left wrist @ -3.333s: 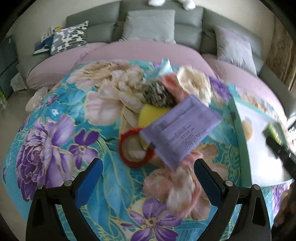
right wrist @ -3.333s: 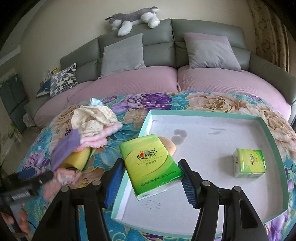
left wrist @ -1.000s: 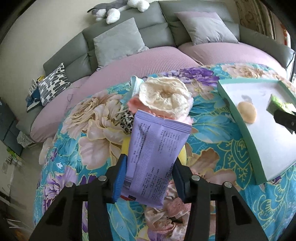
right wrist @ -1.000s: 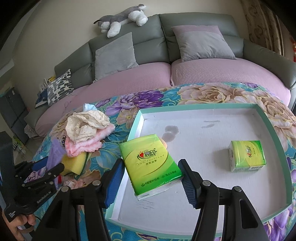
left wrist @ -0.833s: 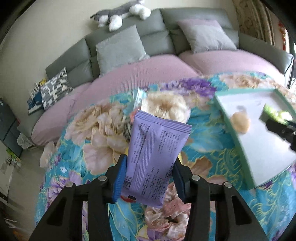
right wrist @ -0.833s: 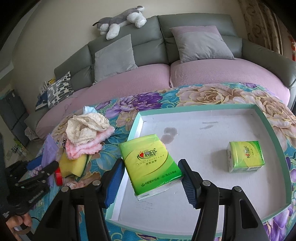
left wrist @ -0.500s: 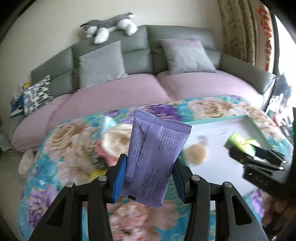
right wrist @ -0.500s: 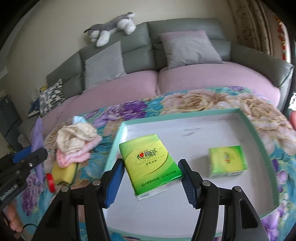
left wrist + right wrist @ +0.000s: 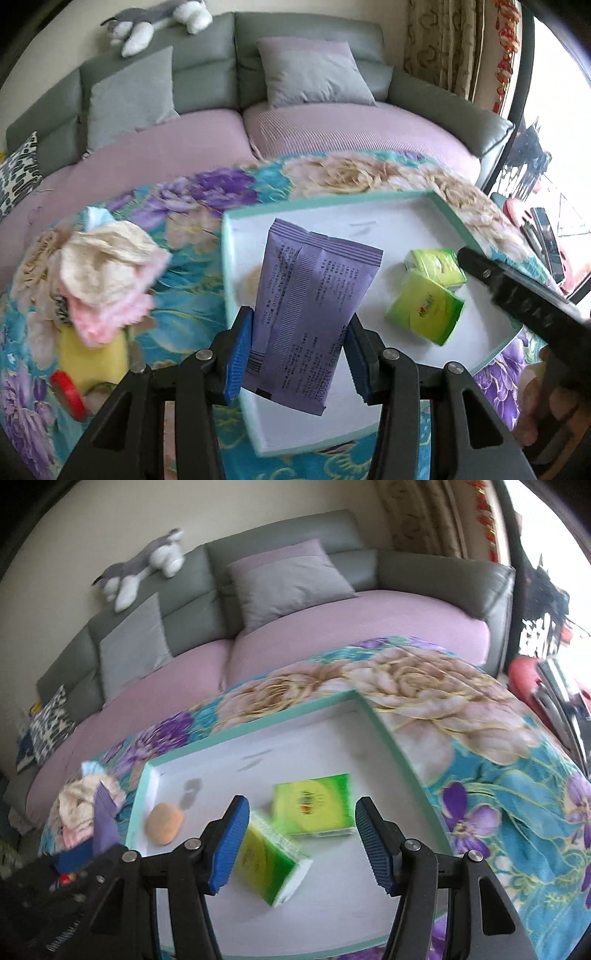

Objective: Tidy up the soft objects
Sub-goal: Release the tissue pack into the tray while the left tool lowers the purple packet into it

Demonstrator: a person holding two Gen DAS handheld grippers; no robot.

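1. Hidden or unclear: the purple packet (image 9: 312,306) blocks much of the tray (image 9: 334,207) floor in the left wrist view. The tan round pad (image 9: 164,823) shows clearly only in the right wrist view; in the left view it is a faint patch behind the packet. The cloth heap (image 9: 107,269) is blurred, and its layers cannot be told apart beyond cream on top and pink beneath.
2. The left gripper (image 9: 298,360) is clamped on the purple packet, one blue pad on each side, and holds it upright over the tray's near left part.
3. The right gripper (image 9: 298,845) stands spread apart with nothing between its pads, over the tray. In the left view only part of its black body shows at the right edge.
4. Count, tray contents: two green tissue packs. The nearer pack (image 9: 271,860) lies tilted on the tray floor; the farther pack (image 9: 314,805) lies flat just beside it. One tan pad, near the left wall.
5. Count, outside the tray on the floral cloth (image 9: 480,746): one cloth heap, one yellow sponge (image 9: 92,354) beneath it, one red ring (image 9: 68,393) at the sponge's near edge.
6. Background: one sofa (image 9: 207,92), one plush toy (image 9: 155,22) on its backrest.
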